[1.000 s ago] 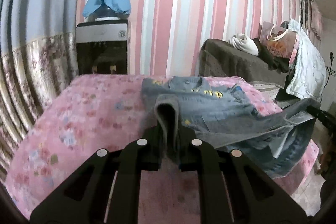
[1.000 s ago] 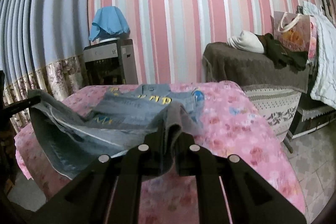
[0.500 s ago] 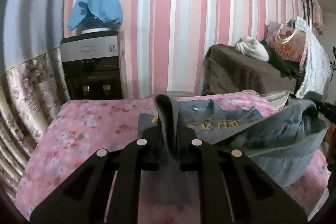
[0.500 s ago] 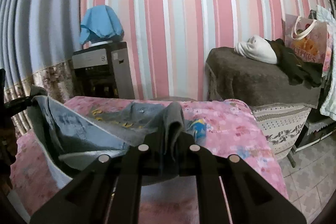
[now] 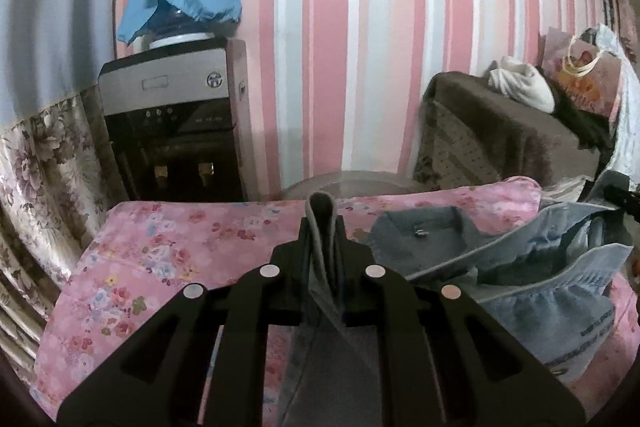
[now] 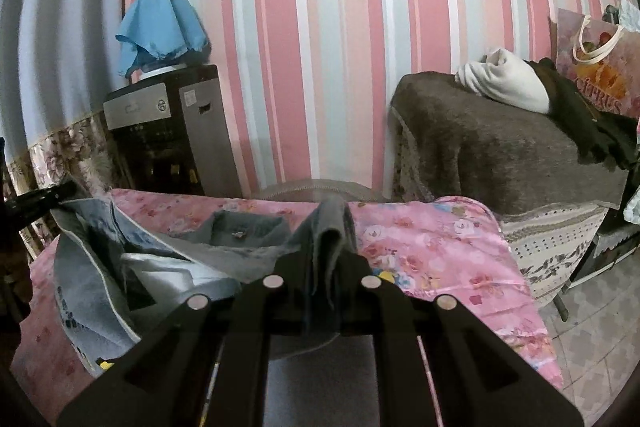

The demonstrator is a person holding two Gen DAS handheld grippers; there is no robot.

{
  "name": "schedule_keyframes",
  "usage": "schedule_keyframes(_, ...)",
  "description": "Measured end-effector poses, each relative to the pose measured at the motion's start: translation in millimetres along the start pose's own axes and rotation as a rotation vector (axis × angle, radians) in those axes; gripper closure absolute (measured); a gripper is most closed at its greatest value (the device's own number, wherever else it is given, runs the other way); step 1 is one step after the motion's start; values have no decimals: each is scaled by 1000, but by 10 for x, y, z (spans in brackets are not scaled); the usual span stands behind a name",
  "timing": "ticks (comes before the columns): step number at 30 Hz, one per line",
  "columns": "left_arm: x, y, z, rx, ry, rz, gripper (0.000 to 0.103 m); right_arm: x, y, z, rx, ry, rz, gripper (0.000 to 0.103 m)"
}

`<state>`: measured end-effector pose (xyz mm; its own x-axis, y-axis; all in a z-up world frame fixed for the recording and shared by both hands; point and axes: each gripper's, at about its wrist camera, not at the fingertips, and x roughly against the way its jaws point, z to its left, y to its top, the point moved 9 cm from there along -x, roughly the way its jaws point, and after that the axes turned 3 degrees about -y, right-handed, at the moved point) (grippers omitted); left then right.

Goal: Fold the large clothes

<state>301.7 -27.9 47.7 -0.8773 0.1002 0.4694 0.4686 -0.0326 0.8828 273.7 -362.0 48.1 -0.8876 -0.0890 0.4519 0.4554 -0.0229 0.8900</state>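
Observation:
A blue denim jacket (image 5: 500, 267) lies on a table covered with a pink floral cloth (image 5: 168, 247), its hem lifted and carried over toward its collar (image 5: 424, 227). My left gripper (image 5: 322, 227) is shut on a folded corner of the denim hem. In the right wrist view, my right gripper (image 6: 326, 239) is shut on the other corner of the hem, and the jacket (image 6: 132, 259) sags between the two grips. The collar (image 6: 240, 227) lies flat near the table's far edge. Each gripper's tip shows at the edge of the other's view.
A water dispenser (image 5: 172, 119) under a blue cloth stands behind the table's far left corner. A brown-covered piece of furniture (image 6: 500, 151) with white and dark clothes and a gift bag stands at the right. A striped wall lies just beyond the table. Tiled floor (image 6: 592, 339) shows at right.
Both grippers have carried the jacket's hem forward across the table toward the collar. The printed back is now covered by the folded-over denim, and the wall looks closer.

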Motion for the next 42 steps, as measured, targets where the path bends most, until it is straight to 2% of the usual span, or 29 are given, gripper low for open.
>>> schedule_keyframes(7, -254, -26, 60, 11, 44, 31, 94, -282, -49, -18, 2, -9, 31, 95)
schedule_keyframes(14, -494, 122, 131, 1, 75, 23, 94, -583, 5, -98, -14, -36, 58, 96)
schedule_keyframes(19, -716, 270, 245, -15, 114, 21, 100, -996, -26, -102, -1, -52, 122, 95)
schedule_keyframes(21, -872, 285, 308, -28, 133, 44, 100, -1242, -116, -111, 8, -74, 193, 95)
schedule_keyframes(23, -951, 282, 356, -25, 142, 59, 100, -1411, -211, -178, 10, -117, 263, 80)
schedule_keyframes(25, -983, 253, 386, -32, 148, 78, 100, -1328, -149, -309, -21, -187, 216, 38)
schedule_keyframes(26, -951, 235, 413, -30, 156, 76, 99, -1257, -107, -337, -29, -194, 189, 32)
schedule_keyframes(27, -924, 211, 426, -33, 159, 79, 97, -1130, -46, -360, -33, -197, 148, 30)
schedule_keyframes(28, -904, 182, 426, -39, 159, 86, 93, -1028, -16, -355, -23, -188, 130, 30)
schedule_keyframes(29, -866, 127, 423, -42, 155, 97, 80, -946, -20, -333, -8, -172, 132, 30)
schedule_keyframes(30, -835, 85, 411, -41, 145, 104, 57, -905, -52, -308, 3, -150, 149, 30)
schedule_keyframes(33, -742, -120, 213, -84, 94, 134, 24, -835, -301, -135, 55, -57, 245, 30)
schedule_keyframes(36, -762, -289, -53, -156, 68, 159, 11, -908, -512, 67, 111, -18, 298, 30)
schedule_keyframes(39, -989, -449, -202, -187, 57, 230, 9, -1085, -578, 221, 114, 11, 321, 29)
schedule_keyframes(40, -1115, -521, -211, -191, 62, 274, 9, -1164, -582, 230, 96, 8, 333, 29)
schedule_keyframes(42, -1235, -582, -176, -178, 74, 300, 10, -1281, -556, 260, 28, 40, 347, 29)
